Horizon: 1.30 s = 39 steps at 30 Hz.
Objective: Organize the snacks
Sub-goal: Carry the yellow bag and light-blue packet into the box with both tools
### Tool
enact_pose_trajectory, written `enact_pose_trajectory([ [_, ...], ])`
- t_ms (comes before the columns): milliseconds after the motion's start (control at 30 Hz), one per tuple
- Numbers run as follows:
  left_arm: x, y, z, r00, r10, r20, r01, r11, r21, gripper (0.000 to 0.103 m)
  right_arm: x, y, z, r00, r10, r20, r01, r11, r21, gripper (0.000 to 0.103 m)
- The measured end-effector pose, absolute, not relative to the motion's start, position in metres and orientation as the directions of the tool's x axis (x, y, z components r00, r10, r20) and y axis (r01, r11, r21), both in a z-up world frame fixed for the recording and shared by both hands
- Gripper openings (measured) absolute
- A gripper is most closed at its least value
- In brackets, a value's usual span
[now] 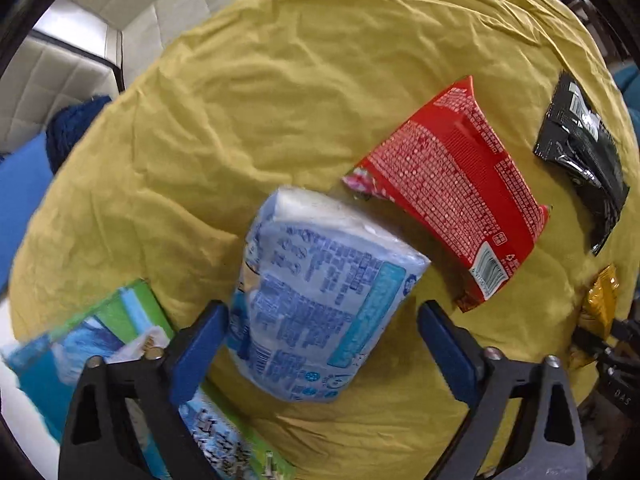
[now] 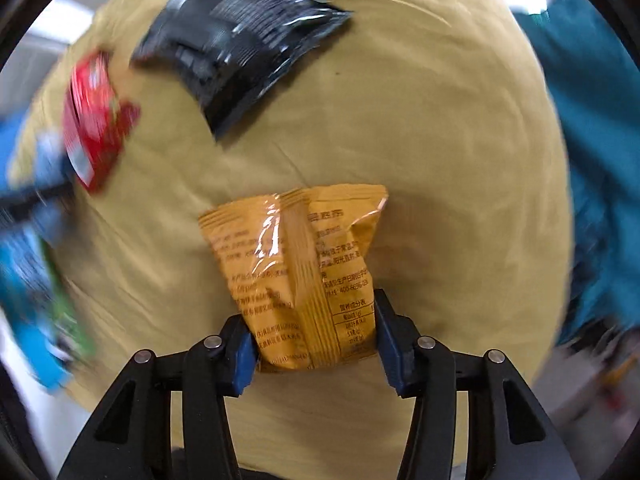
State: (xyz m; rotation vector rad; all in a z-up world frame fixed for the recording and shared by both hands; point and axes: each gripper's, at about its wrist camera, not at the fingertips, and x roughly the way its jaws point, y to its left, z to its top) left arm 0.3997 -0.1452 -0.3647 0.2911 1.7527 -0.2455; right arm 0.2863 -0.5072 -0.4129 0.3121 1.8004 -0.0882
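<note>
A pale blue snack pack [image 1: 320, 300] lies between the wide-apart fingers of my left gripper [image 1: 322, 344]; its left side touches the left pad, the right pad stands clear. My right gripper [image 2: 316, 340] is shut on the lower end of an orange snack bag [image 2: 304, 272], which also shows at the right edge of the left wrist view as the orange bag [image 1: 600, 304]. A red packet [image 1: 452, 192] and a black packet [image 1: 580, 148] lie flat on the yellow cloth [image 1: 280, 100]. In the right wrist view the black packet [image 2: 240, 40] is ahead, the red packet [image 2: 96, 116] to the left.
A green and blue box [image 1: 100, 344] sits at the cloth's near-left edge under my left gripper. White padded seats [image 1: 80, 40] stand beyond the table. A teal sleeve [image 2: 592, 140] is at the right of the right wrist view.
</note>
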Motion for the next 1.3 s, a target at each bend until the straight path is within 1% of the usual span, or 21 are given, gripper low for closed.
enact_pose_trajectory([
  [33, 0.397, -0.143, -0.365, -0.196, 0.045, -0.980, 0.309, 0.951, -0.018, 0.077, 0.287, -0.512, -0.413, -0.210, 0.215, -0.954, 0.300, 0.943, 0.146, 0.060],
  [67, 0.393, -0.140, -0.365, -0.197, 0.036, -0.980, 0.294, 0.956, -0.024, 0.071, 0.287, -0.515, -0.413, -0.206, 0.254, -0.945, 0.317, 0.931, 0.181, 0.067],
  [100, 0.389, -0.139, -0.364, -0.198, 0.028, -0.980, 0.286, 0.958, -0.031, 0.068, 0.287, -0.517, -0.412, -0.201, 0.285, -0.937, 0.325, 0.922, 0.210, 0.072],
  [133, 0.385, -0.138, -0.362, -0.197, 0.019, -0.980, 0.277, 0.960, -0.037, 0.064, 0.287, -0.518, -0.409, -0.191, 0.302, -0.934, 0.324, 0.918, 0.231, 0.073],
  [167, 0.380, -0.135, -0.359, -0.193, 0.002, -0.981, 0.257, 0.965, -0.049, 0.062, 0.285, -0.519, -0.407, -0.185, 0.298, -0.936, 0.319, 0.920, 0.230, 0.074],
  [267, 0.366, -0.130, -0.353, -0.197, -0.051, -0.979, 0.201, 0.975, -0.091, 0.061, 0.287, -0.516, -0.399, -0.177, 0.237, -0.955, 0.276, 0.944, 0.183, 0.074],
  [367, 0.358, -0.127, -0.357, -0.197, -0.077, -0.977, 0.178, 0.978, -0.113, 0.061, 0.293, -0.509, -0.397, -0.175, 0.253, -0.951, 0.298, 0.935, 0.194, 0.074],
  [433, 0.360, -0.124, -0.366, -0.201, -0.076, -0.977, 0.167, 0.980, -0.110, 0.061, 0.296, -0.511, -0.404, -0.178, 0.261, -0.949, 0.331, 0.924, 0.192, 0.070],
  [467, 0.359, -0.123, -0.369, -0.195, -0.067, -0.978, 0.170, 0.980, -0.101, 0.061, 0.297, -0.509, -0.409, -0.176, 0.258, -0.950, 0.340, 0.922, 0.188, 0.057],
  [500, 0.359, -0.123, -0.371, -0.184, -0.059, -0.981, 0.174, 0.981, -0.091, 0.061, 0.298, -0.509, -0.410, -0.171, 0.251, -0.953, 0.345, 0.921, 0.181, 0.051],
  [567, 0.358, -0.121, -0.373, -0.163, -0.054, -0.985, 0.174, 0.981, -0.082, 0.054, 0.303, -0.510, -0.414, -0.165, 0.208, -0.964, 0.349, 0.926, 0.140, 0.049],
  [633, 0.350, -0.124, -0.368, -0.135, -0.064, -0.989, 0.171, 0.981, -0.087, 0.049, 0.303, -0.507, -0.413, -0.149, 0.189, -0.971, 0.358, 0.925, 0.125, 0.046],
  [700, 0.340, -0.125, -0.363, -0.117, -0.087, -0.989, 0.157, 0.982, -0.105, 0.047, 0.301, -0.502, -0.409, -0.137, 0.169, -0.976, 0.354, 0.928, 0.111, 0.043],
  [767, 0.332, -0.127, -0.356, -0.108, -0.098, -0.989, 0.146, 0.983, -0.113, 0.045, 0.289, -0.482, -0.405, -0.133, 0.173, -0.976, 0.350, 0.929, 0.117, 0.042],
  [933, 0.314, -0.117, -0.334, -0.064, -0.114, -0.991, 0.143, 0.982, -0.122, 0.045, 0.279, -0.465, -0.389, -0.110, 0.183, -0.977, 0.343, 0.929, 0.136, 0.039],
  [1033, 0.301, -0.115, -0.313, -0.018, -0.107, -0.994, 0.157, 0.982, -0.109, 0.045, 0.272, -0.448, -0.372, -0.084, 0.178, -0.980, 0.331, 0.933, 0.141, 0.039],
  [1300, 0.281, -0.103, -0.254, 0.072, -0.148, -0.986, 0.158, 0.978, -0.135, 0.045, 0.264, -0.409, -0.321, -0.009, 0.148, -0.989, 0.290, 0.947, 0.139, 0.038],
])
